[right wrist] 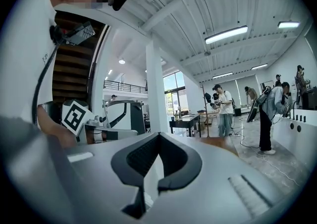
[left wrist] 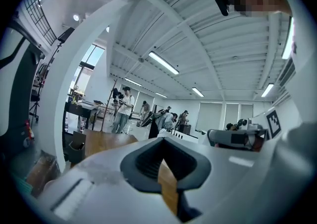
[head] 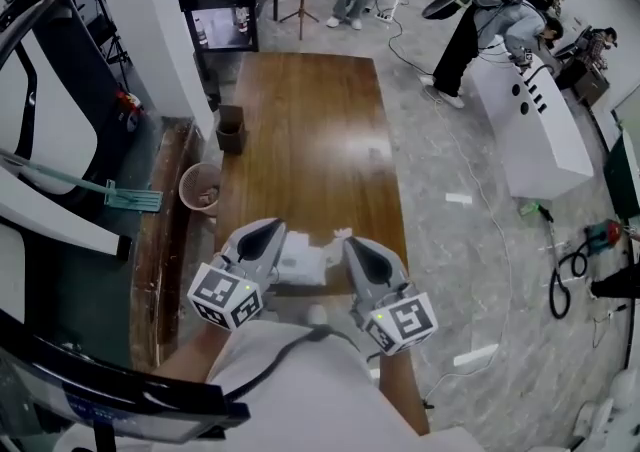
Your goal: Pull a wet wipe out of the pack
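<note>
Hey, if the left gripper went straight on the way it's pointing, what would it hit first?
Nothing nearby: the left gripper aims along the wooden table, probably just above it, though depth is unclear.

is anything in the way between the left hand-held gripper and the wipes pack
Nothing visible does. In the head view the left hand-held gripper, jaws shut, shows right beside the white pack on the table, with no other thing between them. Whether they touch can't be told.
</note>
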Motion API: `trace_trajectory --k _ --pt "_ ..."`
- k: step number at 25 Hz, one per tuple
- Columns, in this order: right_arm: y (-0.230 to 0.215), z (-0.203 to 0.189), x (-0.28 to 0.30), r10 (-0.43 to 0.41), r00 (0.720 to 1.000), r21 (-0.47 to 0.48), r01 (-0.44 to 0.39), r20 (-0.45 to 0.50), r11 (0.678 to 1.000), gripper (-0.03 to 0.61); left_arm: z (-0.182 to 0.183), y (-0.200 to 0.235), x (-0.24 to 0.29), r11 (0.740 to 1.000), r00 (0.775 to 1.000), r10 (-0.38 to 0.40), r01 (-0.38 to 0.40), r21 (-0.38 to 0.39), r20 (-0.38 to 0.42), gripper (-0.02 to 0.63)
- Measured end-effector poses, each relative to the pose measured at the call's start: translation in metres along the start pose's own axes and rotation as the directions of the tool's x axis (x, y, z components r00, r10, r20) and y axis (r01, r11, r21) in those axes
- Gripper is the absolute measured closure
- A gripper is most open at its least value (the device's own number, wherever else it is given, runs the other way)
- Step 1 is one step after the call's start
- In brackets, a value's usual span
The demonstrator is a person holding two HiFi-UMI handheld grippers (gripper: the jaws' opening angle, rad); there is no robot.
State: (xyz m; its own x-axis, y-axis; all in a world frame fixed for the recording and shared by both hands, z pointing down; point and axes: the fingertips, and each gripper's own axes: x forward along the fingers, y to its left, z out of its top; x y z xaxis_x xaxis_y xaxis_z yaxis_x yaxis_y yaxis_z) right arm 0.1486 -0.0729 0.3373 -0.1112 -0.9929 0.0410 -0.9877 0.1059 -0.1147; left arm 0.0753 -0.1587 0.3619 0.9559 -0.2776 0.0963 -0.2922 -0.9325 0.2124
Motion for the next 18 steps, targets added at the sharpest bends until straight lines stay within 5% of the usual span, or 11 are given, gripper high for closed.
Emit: trace_trajectory --k 18 --pt "-0.0075 -0.0001 0.0063 0.014 1.0 -0.003 -0.014 -0.016 1.0 0.571 -0.0078 0.004 0.0042 1.0 1.0 0.022 -0.023 -0.017 -0.016 0.607"
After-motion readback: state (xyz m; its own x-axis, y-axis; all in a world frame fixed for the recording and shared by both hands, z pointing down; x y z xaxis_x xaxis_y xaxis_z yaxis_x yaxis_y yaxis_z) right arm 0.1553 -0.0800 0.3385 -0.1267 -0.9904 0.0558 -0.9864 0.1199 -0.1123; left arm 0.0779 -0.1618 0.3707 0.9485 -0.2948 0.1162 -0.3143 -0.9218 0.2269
